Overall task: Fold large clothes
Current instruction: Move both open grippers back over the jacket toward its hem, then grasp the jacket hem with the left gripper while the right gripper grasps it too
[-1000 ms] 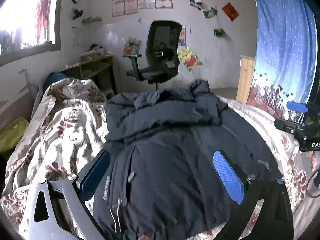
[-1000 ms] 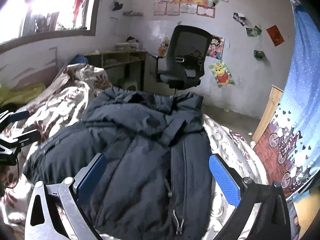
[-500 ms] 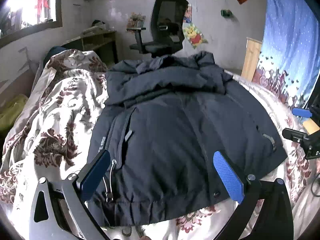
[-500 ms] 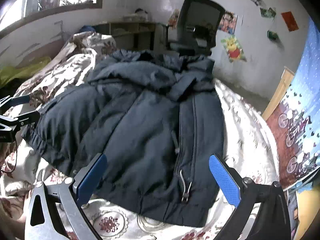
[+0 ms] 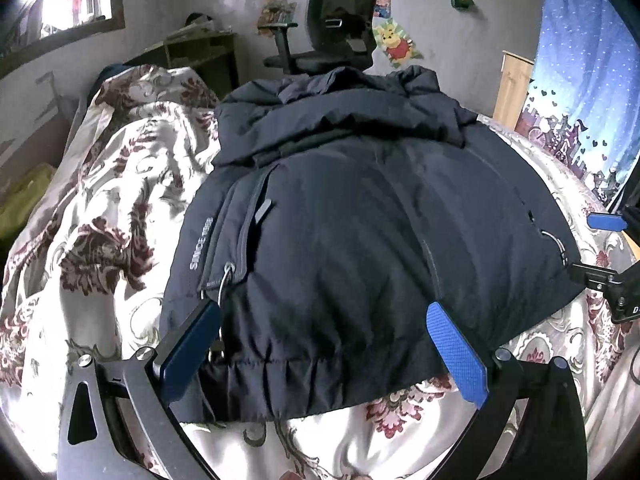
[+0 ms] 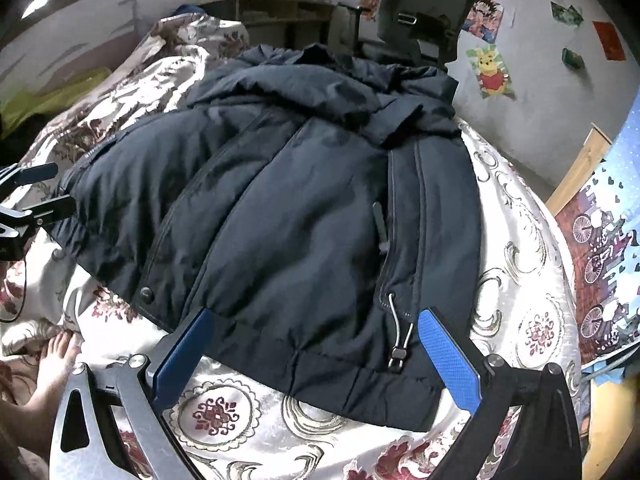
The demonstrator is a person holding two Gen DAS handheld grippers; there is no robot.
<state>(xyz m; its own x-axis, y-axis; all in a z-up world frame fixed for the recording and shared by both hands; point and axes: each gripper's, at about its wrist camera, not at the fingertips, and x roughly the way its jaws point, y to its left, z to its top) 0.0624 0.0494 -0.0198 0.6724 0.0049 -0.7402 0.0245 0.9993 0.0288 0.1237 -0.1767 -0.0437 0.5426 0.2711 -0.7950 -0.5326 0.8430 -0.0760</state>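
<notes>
A dark navy padded jacket lies spread on a bed, hem toward me, hood at the far end. My left gripper stands open over the hem near its left corner, blue pads wide apart, nothing between them. My right gripper hangs open over the hem near the right corner, beside a zipper pull cord. Each gripper also shows at the edge of the other view: the right gripper at the far right, the left gripper at the far left.
The bed wears a cream and maroon floral cover, bunched at the left. A black office chair and a wooden desk stand behind. A blue curtain hangs right. A person's bare foot rests on the bed.
Both grippers have pulled back toward the jacket's hem and tilted downward; the hem and the bedcover in front of it have come into view. Both stay open.
</notes>
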